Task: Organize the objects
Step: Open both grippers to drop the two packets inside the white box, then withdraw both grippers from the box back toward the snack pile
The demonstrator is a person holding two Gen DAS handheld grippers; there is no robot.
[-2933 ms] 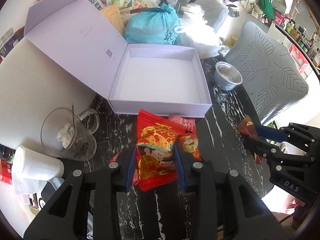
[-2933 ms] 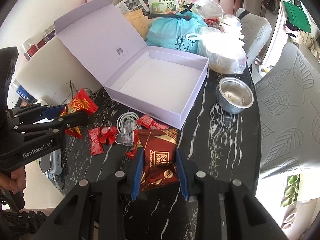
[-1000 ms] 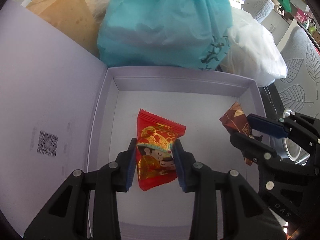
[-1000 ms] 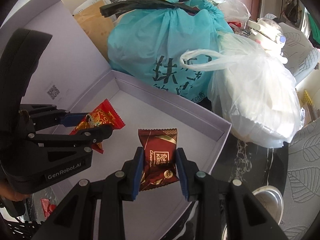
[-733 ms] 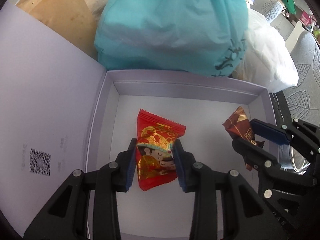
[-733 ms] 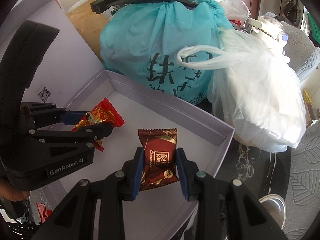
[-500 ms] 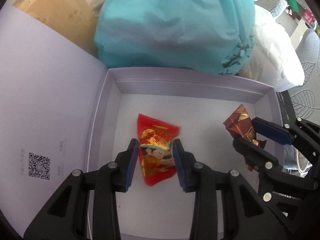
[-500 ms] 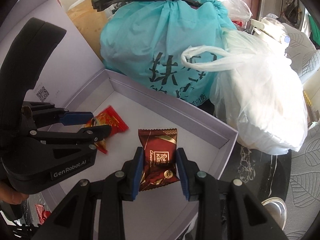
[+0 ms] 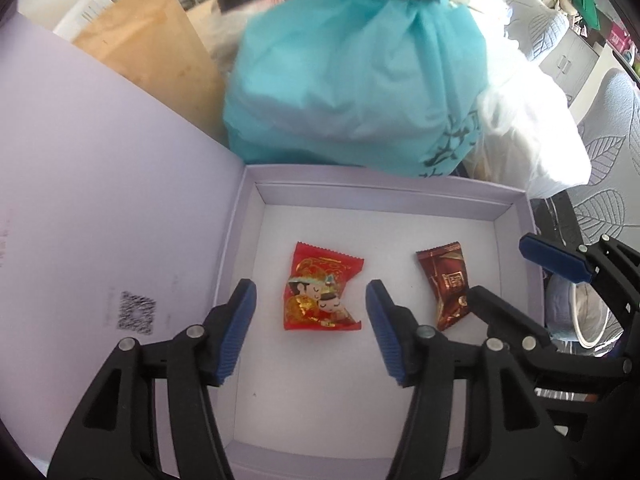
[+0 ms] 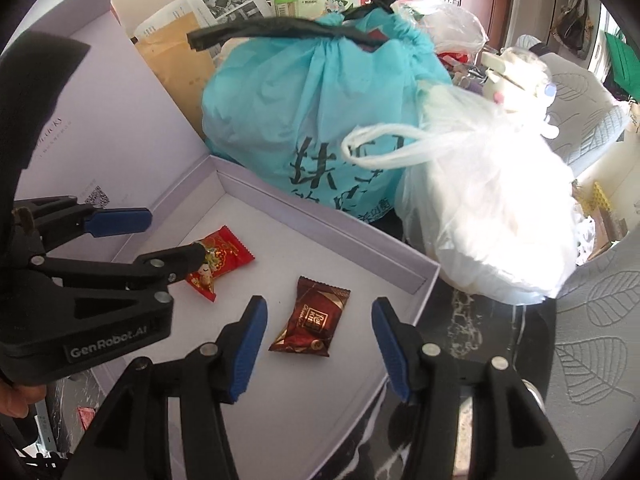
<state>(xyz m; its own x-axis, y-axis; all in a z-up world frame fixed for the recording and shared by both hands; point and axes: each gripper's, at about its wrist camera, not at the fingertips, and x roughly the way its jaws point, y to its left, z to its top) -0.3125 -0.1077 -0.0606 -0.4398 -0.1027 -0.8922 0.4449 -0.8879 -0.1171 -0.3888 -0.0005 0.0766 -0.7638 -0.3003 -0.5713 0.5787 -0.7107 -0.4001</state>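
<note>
A red candy packet [image 9: 320, 288] and a brown chocolate packet [image 9: 446, 284] lie on the white floor of the open lilac box [image 9: 380, 196]. My left gripper [image 9: 310, 312] is open above the box, its fingers either side of the red packet but apart from it. My right gripper [image 10: 318, 328] is open, with the brown packet [image 10: 314, 322] lying loose between its fingers. The red packet [image 10: 220, 258] also shows in the right wrist view, partly behind the left gripper [image 10: 160, 238]. The right gripper [image 9: 516, 276] shows at the right of the left wrist view.
The box lid [image 9: 100, 200] stands open at the left. A teal bag [image 10: 320, 100] and a white plastic bag [image 10: 488, 208] crowd the box's far side. A metal bowl [image 9: 588, 316] sits right of the box on the dark marble table [image 10: 460, 440].
Both grippers have opened and let go. The red packet and the brown packet have dropped onto the box floor.
</note>
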